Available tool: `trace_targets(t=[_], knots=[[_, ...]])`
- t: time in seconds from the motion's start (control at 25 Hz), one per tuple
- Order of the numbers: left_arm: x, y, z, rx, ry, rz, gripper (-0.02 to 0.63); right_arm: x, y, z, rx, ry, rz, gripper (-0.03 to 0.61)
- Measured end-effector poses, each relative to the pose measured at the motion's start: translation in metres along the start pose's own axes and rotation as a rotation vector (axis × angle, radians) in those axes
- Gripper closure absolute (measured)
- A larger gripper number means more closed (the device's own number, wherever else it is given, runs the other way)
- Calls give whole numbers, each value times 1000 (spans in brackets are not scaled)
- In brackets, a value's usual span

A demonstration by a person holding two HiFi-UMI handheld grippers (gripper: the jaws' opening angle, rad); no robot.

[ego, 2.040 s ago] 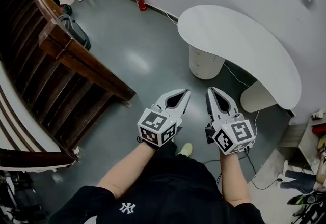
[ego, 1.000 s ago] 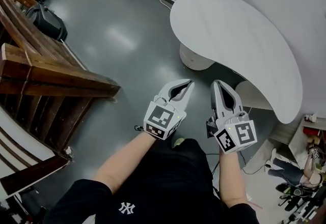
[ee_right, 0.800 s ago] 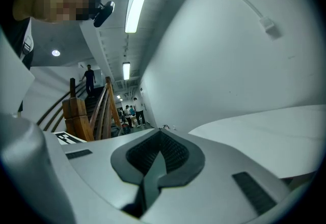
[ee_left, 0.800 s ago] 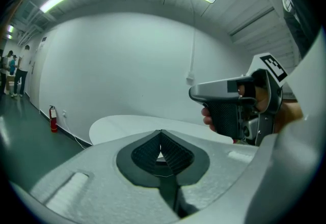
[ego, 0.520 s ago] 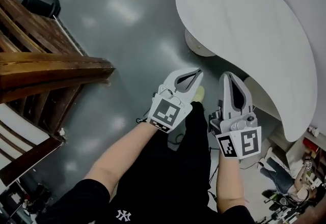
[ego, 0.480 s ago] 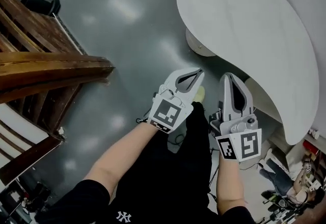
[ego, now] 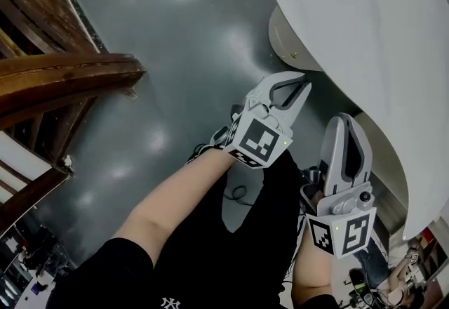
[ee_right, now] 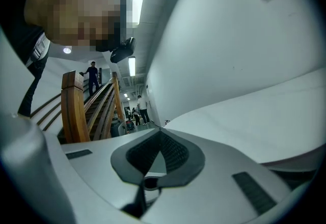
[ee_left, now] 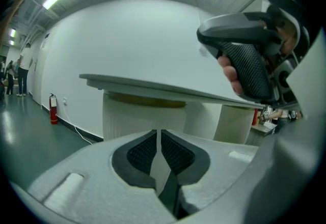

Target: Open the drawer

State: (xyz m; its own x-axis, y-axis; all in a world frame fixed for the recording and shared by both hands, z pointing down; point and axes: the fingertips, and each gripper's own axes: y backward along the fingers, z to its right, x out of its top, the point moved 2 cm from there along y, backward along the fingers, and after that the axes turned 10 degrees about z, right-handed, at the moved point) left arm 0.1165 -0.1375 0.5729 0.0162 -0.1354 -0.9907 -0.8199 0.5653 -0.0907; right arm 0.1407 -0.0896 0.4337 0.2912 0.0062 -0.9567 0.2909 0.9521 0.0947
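so far nothing done: left gripper (ego: 303,83) and right gripper (ego: 349,120) closed, empty; white table (ego: 365,27) ahead of them, no drawer visible.

The left gripper (ego: 306,83) and the right gripper (ego: 345,119) are pale grey plastic shells, each tapering to two fingers lined with black ribbed pads (ee_left: 142,152). Behind the fingers sits a cube (ego: 258,140) with black-and-white square markers. Further back come a black short-sleeved top (ego: 119,272) with a small white emblem (ego: 168,303), and black trousers (ego: 259,230).
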Motion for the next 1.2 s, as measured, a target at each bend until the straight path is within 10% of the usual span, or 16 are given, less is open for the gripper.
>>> trace_targets(t=[0.36,1.2], knots=[[-52,-55,-28,58,-55,13,485,-29,-13,22,20,-19,34,563],[-86,-89,-39,101,-110,-49,495,-37,-12,41,9,-22,7,563]])
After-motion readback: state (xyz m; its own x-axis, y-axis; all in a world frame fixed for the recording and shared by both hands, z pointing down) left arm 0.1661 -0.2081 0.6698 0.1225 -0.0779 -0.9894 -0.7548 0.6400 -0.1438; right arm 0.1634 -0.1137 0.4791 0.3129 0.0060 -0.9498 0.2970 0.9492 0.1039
